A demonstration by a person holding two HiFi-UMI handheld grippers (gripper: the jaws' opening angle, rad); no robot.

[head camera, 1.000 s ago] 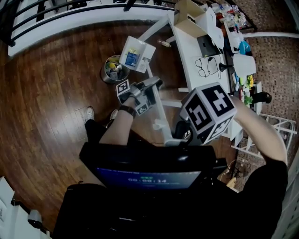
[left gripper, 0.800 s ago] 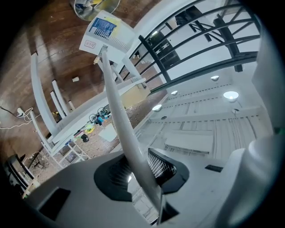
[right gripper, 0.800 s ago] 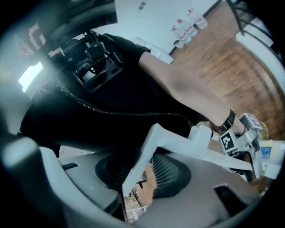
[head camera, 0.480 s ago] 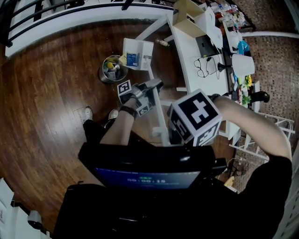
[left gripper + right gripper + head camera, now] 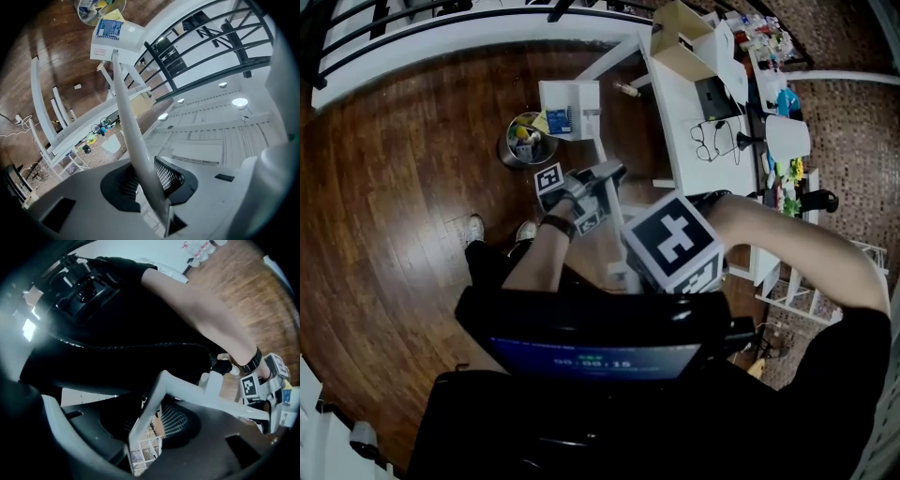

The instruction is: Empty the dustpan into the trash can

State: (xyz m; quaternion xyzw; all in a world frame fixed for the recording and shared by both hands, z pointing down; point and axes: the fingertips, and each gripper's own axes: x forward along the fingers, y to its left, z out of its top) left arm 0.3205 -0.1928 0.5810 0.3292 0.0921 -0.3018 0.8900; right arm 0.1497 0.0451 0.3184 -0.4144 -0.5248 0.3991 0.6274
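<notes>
The white dustpan [image 5: 570, 109] hangs tipped right beside the round metal trash can [image 5: 521, 141], which holds scraps. A yellow paper lies at the pan's lip over the can. The long white handle [image 5: 614, 220] runs back toward me. My left gripper [image 5: 607, 176] is shut on the handle's middle; its jaws have just been closing with the pole between them. In the left gripper view the pole [image 5: 126, 117] rises from that gripper [image 5: 147, 180] to the pan [image 5: 117, 36] and can [image 5: 93, 8]. My right gripper [image 5: 623, 275] is shut on the handle's angled end [image 5: 197, 392].
A white desk [image 5: 689, 117] with an open cardboard box [image 5: 680, 37] and eyeglasses stands to the right of the can. A dark railing [image 5: 412, 19] runs along the far edge. A white wire rack [image 5: 825, 272] is at the right. The person's shoes [image 5: 478, 228] rest on the wood floor.
The right gripper has swung left and lower with the handle's end. The dustpan has turned squarer to the view beside the can. The left gripper has stayed put.
</notes>
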